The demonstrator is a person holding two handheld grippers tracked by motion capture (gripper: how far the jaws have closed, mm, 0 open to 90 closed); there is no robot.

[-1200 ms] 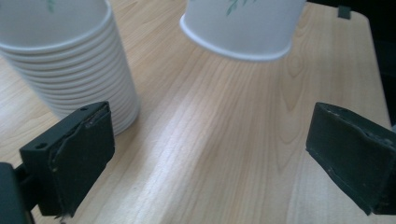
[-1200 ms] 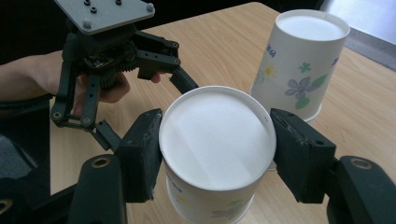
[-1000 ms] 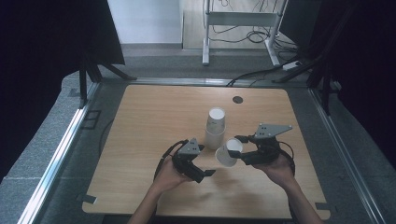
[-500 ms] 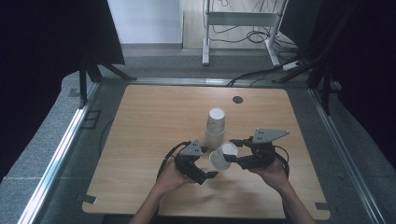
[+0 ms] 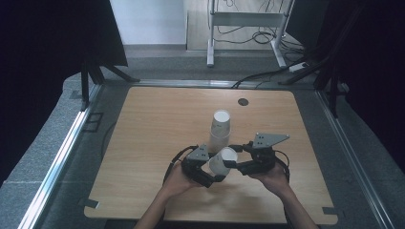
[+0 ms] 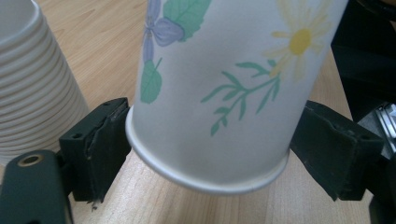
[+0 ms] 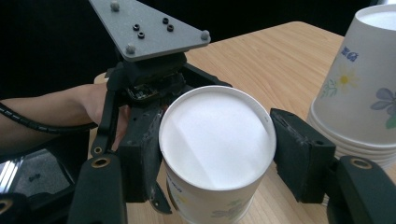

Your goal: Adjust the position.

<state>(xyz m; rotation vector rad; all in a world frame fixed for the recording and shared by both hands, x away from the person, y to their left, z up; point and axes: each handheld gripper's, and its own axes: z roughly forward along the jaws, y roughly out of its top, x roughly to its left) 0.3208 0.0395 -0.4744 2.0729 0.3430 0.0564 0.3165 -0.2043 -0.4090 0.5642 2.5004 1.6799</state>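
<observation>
High view: one single paper cup [image 5: 223, 161] is held above the near middle of the wooden table [image 5: 157, 129], with the left gripper [image 5: 210, 177] and the right gripper [image 5: 234, 164] both clenched on it from opposite sides. Just behind it stands one stack of upside-down cups [image 5: 220, 130]. In the left gripper view the flower-printed cup [image 6: 224, 88] sits between both black jaws, rim end toward the camera.

Wooden table [image 5: 157, 143] bears a cup stack [image 5: 219, 131].
</observation>
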